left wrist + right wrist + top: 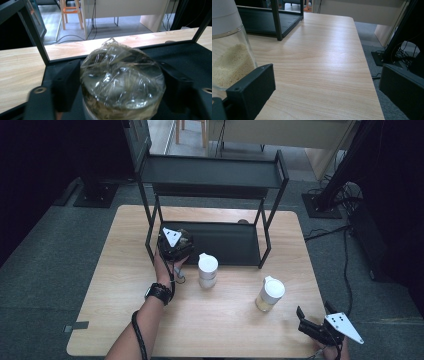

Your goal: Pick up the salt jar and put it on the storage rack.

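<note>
A film-covered jar (pixel 122 82) is flanked by the left gripper (pixel 175 242) on the rack (pixel 225 245), grip not discernible. At five o'clock, the right gripper (pixel 316 312) is held open.

Jar (pixel 122 85) bottom cut off below

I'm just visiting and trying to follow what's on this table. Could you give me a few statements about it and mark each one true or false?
1. A jar topped with clear plastic wrap sits between the left claw's jaws. True.
2. That jar is over the rack's lower shelf. True.
3. The right claw holds a jar. False: its jaws stand open over bare table.
4. Three white-lidded jars stand on the table. False: two, one near the rack, one holding pale grains.
</note>
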### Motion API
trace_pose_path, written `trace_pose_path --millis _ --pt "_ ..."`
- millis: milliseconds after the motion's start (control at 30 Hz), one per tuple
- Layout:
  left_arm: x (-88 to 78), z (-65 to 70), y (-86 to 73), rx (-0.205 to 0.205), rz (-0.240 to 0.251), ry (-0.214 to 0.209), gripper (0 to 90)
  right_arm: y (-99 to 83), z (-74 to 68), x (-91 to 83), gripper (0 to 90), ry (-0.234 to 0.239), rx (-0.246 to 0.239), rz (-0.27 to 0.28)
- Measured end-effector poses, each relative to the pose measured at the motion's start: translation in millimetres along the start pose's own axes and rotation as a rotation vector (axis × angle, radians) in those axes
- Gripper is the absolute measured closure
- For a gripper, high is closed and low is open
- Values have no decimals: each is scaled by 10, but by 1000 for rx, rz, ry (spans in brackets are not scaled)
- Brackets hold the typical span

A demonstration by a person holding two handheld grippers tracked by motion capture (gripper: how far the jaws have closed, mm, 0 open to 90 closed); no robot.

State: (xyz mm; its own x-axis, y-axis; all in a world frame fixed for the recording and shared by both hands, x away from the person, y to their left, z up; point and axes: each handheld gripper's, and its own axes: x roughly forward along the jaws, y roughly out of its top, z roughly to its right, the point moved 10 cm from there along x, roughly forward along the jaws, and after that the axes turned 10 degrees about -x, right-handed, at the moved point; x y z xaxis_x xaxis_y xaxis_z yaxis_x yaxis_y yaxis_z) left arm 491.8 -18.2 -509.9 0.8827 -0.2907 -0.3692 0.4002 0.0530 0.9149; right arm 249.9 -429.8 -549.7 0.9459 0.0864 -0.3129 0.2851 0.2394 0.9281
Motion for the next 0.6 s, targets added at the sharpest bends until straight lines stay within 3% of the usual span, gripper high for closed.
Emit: trace_pose_path --millis 100,133,200,333,500,600 --pt "-7 -43 -7 -3 7 32 181 0 -1 0 1 0 -1 0" --pt "-8 -52 -6 -8 7 34 114 1 -1 -1 1 -1 0 2" --pt "-19 -63 -4 -21 10 28 113 2 -1 -2 1 -1 -1 3" --pt "-32 -5 -31 -7 -7 -13 51 2 -3 -2 1 -1 -4 2" --pt "-81 4 -17 -8 7 -20 28 1 -4 -3 1 -2 -6 2" --pt "-113 0 -35 19 1 -11 15 2 -8 -4 1 -2 -7 3"
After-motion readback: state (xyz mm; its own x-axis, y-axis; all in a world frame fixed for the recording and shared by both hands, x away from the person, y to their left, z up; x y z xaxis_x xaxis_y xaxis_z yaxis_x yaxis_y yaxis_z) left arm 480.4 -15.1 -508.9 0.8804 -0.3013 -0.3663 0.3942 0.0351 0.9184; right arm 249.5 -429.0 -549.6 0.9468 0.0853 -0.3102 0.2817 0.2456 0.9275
